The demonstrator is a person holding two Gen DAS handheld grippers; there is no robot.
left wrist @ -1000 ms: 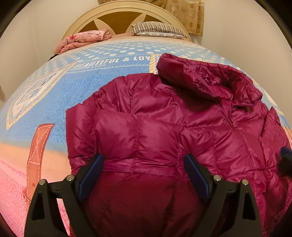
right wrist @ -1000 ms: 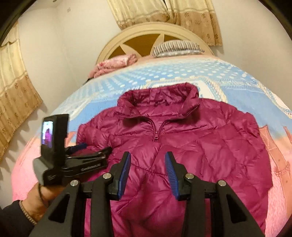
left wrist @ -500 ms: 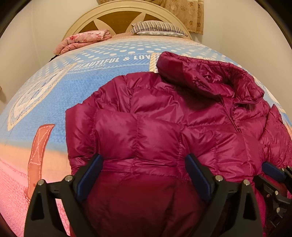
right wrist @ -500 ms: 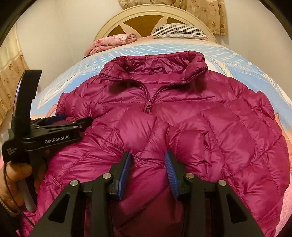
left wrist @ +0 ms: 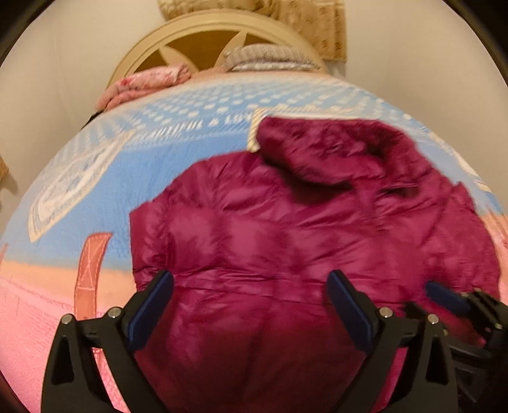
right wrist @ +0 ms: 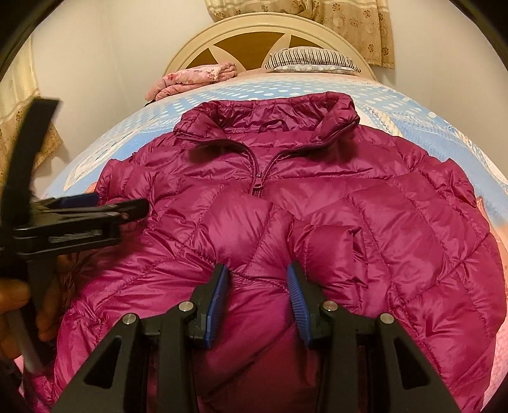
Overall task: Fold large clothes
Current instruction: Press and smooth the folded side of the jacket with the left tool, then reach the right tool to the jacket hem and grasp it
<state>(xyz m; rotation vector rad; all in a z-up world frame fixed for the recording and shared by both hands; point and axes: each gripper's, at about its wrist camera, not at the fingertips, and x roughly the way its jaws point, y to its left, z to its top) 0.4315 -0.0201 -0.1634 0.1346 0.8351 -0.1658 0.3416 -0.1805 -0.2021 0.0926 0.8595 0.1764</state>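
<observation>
Magenta, shiny and quilted, the puffer jacket (right wrist: pixel 317 222) lies front up across the blue, dotted and pink patterned bedspread (right wrist: pixel 285 92), collar toward the head of the bed, zip closed up to the chest. Both sleeves lie folded in over its front, their cuffs meeting near the middle.

The right gripper (right wrist: pixel 257 286) has its blue-padded jaws partly apart, with a puffed ridge of the jacket's front bulging up between them; whether the pads actually pinch the fabric cannot be told.

The left gripper (left wrist: pixel 250 301) stands over the jacket's left side with its jaws spread very wide and opening; the cloth lies below and between the pads (left wrist: pixel 152 305), which do not press on it. This view is blurred. In the right wrist view the same tool shows at the left edge, held by the person's hand (right wrist: pixel 19 305).

Beyond the jacket, at the head of the bed, a folded pink floral blanket (right wrist: pixel 193 79) and a striped pillow (right wrist: pixel 311 58) rest against the cream arched headboard (right wrist: pixel 254 28), with beige flowered curtains (right wrist: pixel 358 22) behind.
</observation>
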